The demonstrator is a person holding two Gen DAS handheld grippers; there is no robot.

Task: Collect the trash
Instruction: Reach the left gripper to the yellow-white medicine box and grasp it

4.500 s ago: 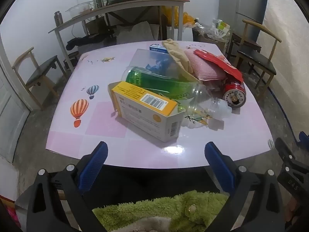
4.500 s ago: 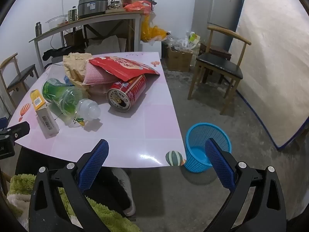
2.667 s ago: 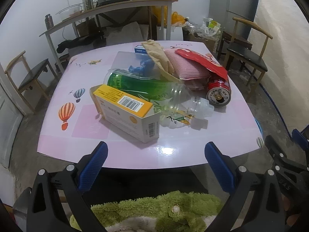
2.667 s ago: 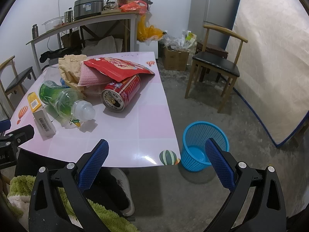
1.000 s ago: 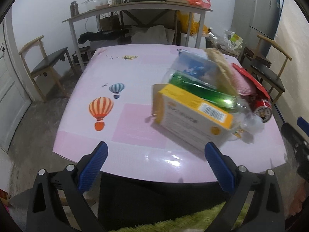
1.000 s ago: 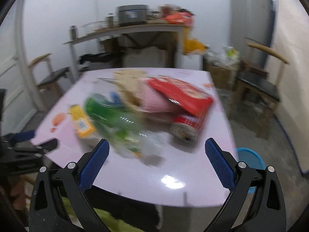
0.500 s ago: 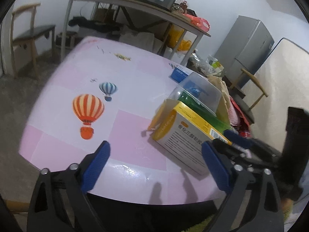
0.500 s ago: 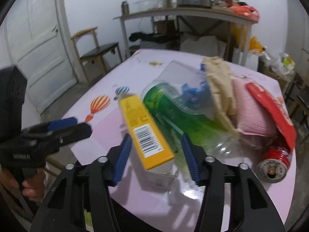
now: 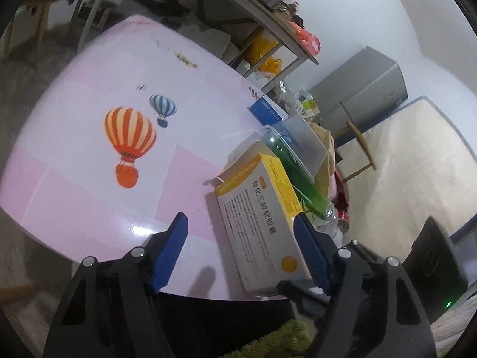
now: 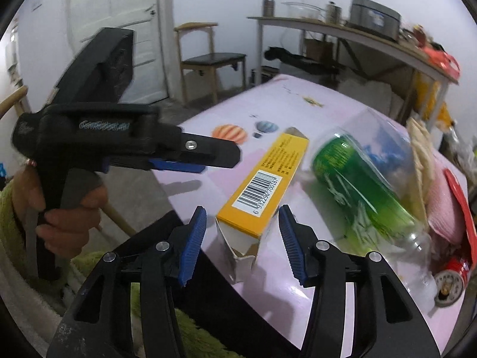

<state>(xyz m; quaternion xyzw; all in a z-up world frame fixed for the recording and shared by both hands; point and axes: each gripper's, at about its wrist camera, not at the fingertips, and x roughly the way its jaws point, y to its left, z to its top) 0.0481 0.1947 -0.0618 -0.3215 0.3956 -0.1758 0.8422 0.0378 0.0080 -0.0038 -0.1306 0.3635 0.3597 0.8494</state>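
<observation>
A yellow and white carton [image 9: 262, 217] lies on the pink table [image 9: 89, 137], in front of a green plastic bottle [image 10: 357, 185]. My left gripper [image 9: 240, 250] straddles one end of the carton with its jaws closing; the right pad [image 9: 310, 247] is at the carton's edge and the left pad stands well clear. My right gripper [image 10: 242, 241] straddles the carton's torn open end [image 10: 247, 238], jaws opening slightly, a thin gap on each side. In the right wrist view a hand [image 10: 68, 214] holds the left gripper [image 10: 214, 156] beside the carton.
Behind the bottle lie a clear plastic tub [image 9: 301, 137], a beige cloth [image 10: 423, 149], a pink cloth [image 10: 441, 203], a red snack bag [image 10: 459, 203] and a red can [image 10: 450, 280]. A wooden chair [image 10: 208, 56] and a long cluttered side table [image 10: 357, 32] stand beyond.
Both grippers have swung in on the yellow carton from opposite sides and rolled. Their jaws have narrowed from wide open and now straddle its ends.
</observation>
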